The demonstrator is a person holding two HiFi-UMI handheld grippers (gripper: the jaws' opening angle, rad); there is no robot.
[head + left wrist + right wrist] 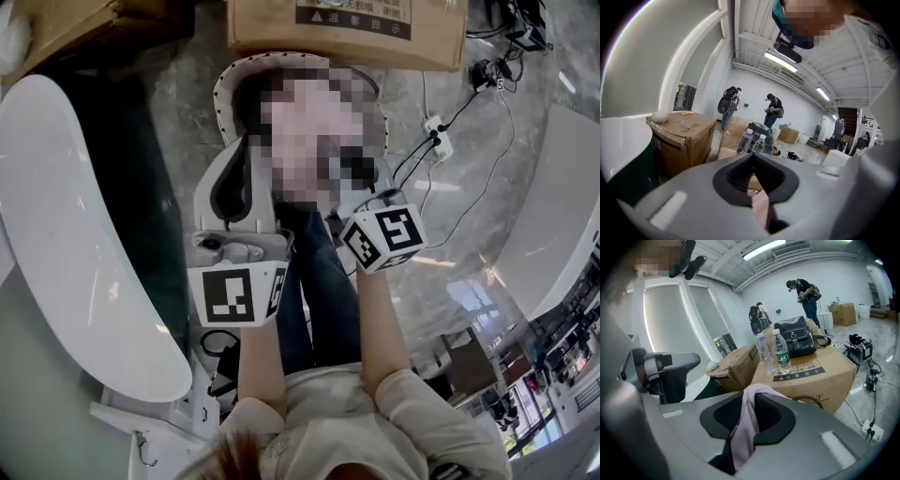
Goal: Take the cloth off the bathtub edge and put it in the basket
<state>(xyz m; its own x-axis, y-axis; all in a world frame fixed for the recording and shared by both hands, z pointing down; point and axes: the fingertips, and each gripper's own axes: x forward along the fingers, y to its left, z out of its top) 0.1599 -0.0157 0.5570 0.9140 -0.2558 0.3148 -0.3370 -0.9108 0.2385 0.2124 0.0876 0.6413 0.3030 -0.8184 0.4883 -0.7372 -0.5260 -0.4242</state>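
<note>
- Overhead, the white bathtub (66,234) curves down the left side; the basket (223,98) shows only its dotted rim, just beyond both grippers and in front of a cardboard box (347,28).
- That box carries 2 water bottles (780,352) and a black handbag (799,341); a second box (736,366) stands beside it.
- Power strip (437,138) with cables lies on the grey floor, right.
- A person (805,294) stands well behind the boxes.
- Left gripper (757,187): jaws almost together, pinching the pink cloth (761,211).
- Right gripper (750,413): jaws narrowly apart, clamped on the same cloth, with 1 fold bulging over the tips.
- Cloth is off the bathtub edge, carried by both grippers.
</note>
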